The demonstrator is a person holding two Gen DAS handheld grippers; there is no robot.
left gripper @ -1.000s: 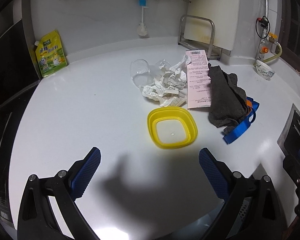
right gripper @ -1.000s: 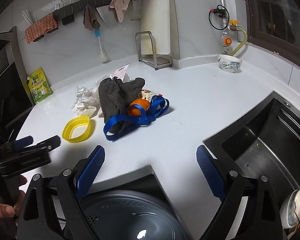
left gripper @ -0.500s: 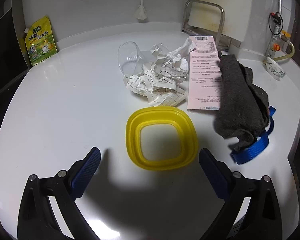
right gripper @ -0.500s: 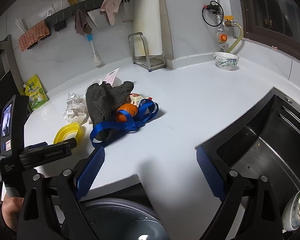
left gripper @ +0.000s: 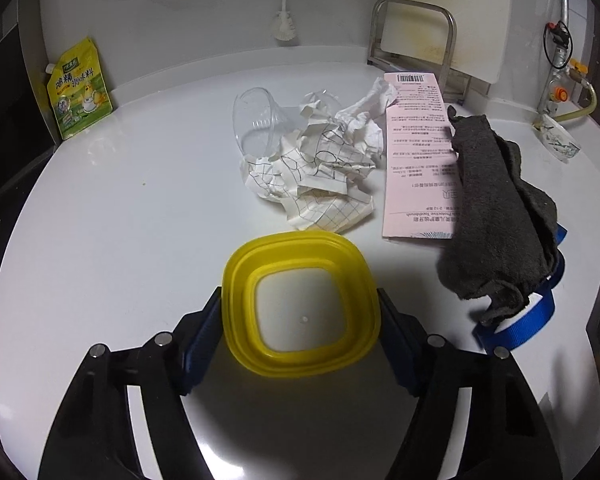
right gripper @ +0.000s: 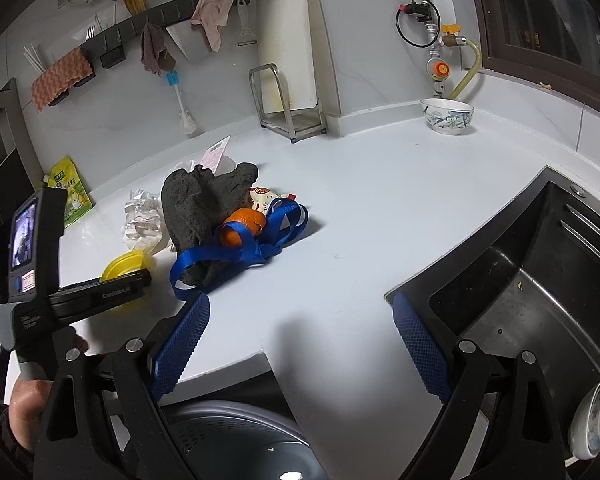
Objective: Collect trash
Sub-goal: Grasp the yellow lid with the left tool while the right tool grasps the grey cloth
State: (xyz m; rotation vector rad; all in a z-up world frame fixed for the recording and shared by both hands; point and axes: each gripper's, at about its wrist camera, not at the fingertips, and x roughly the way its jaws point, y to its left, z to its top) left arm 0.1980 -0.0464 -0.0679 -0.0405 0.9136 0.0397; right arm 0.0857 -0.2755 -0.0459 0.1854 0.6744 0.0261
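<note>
My left jaws stand one on each side of the shallow yellow plastic lid with a square, stepped rim (left gripper: 300,304), their blue pads against or just off its left and right edges; I cannot tell from the wrist view whether they already press it. The left gripper (left gripper: 300,320) is low over the white countertop (left gripper: 120,220), and the lid lies flat on it, nearer the front edge than the rest of the litter. My right gripper (right gripper: 300,344) hangs with its jaws wide apart and nothing between them, over the front edge of the counter beside the dark sink (right gripper: 520,292).

I judge the lid light, thin and springy: it should bow if I squeeze hard across its width, and its smooth rim may slip up out of the pads. A gentle pinch on the two opposite rim edges seems the right hold.

Behind the lid, toward the back wall, lie the crumpled white grid-printed paper (left gripper: 320,168), soft and easily crushed, and a clear plastic cup on its side (left gripper: 260,124), light and likely to roll. To the right, toward the sink, lie a pink printed card (left gripper: 416,152), flat and hard to get under, and a limp dark grey cloth (left gripper: 496,208) over a blue strap (left gripper: 520,324).
</note>
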